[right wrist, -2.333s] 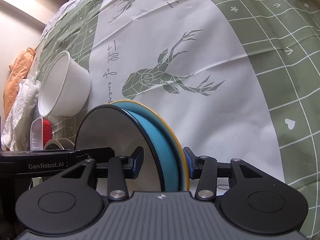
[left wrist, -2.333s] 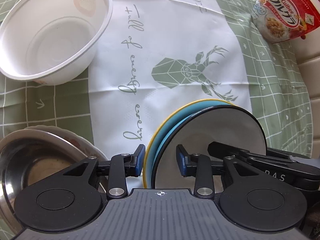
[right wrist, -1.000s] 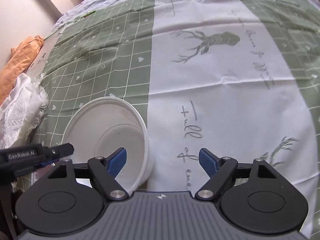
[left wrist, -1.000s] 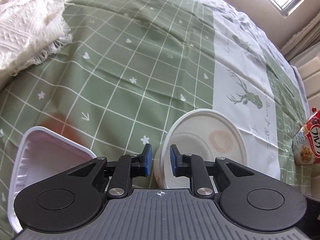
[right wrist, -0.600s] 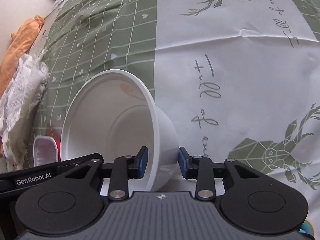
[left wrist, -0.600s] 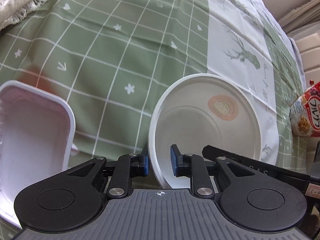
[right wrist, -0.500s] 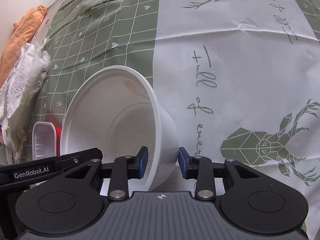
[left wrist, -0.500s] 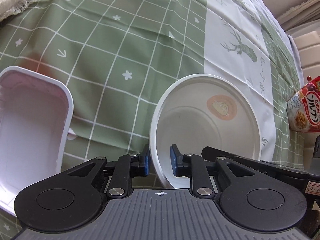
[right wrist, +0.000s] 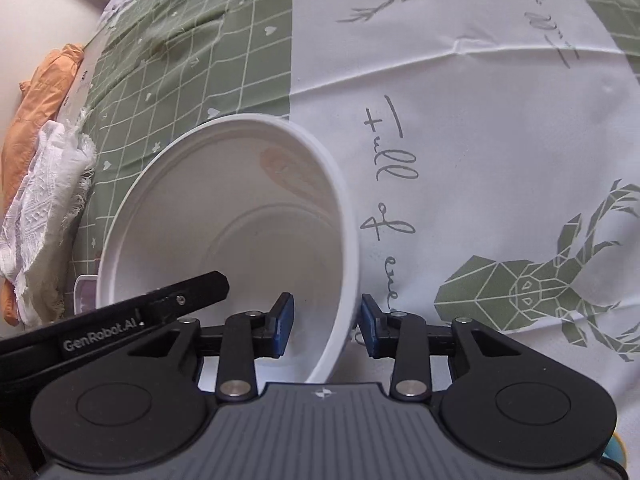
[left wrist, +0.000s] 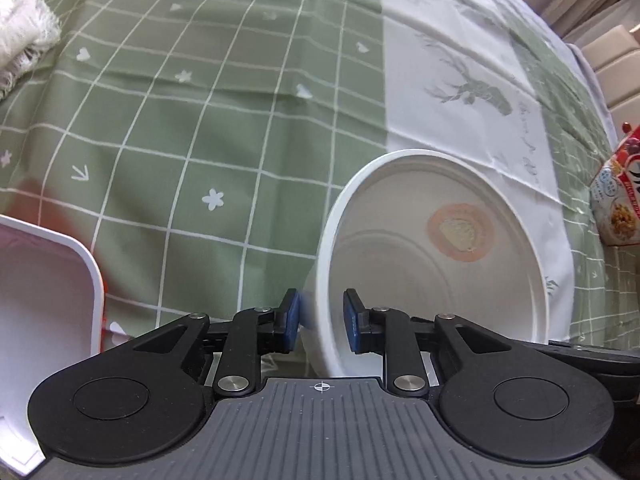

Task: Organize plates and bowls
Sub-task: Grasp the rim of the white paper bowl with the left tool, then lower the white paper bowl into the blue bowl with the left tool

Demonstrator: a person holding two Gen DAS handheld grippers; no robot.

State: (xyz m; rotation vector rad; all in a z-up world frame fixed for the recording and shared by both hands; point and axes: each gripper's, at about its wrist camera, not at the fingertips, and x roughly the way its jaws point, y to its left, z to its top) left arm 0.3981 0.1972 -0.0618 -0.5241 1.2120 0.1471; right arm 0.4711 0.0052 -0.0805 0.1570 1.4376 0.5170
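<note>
A smooth white disposable bowl [left wrist: 436,256], thin-walled with a rolled rim, ribbed floor rings and a round orange-tan printed mark on its inner wall, is tipped up on edge over the cloth, its mouth facing both cameras. The left gripper [left wrist: 319,317] straddles the near rim on one side, blue pads just beside the wall with a slight gap showing; the right gripper [right wrist: 326,322] straddles the opposite side, its pads likewise spread a little off the wall, so neither visibly pinches. Beneath lies a soft, creased tablecloth [left wrist: 208,112] in green check with a white band of geometric deer. A glossy rectangular white plastic tub [left wrist: 44,280] stands just left of the left gripper; a cereal bag [left wrist: 618,204] sits at the far right edge, and fringed white fabric [right wrist: 44,200] with orange cloth [right wrist: 40,92] lines the table's left edge
</note>
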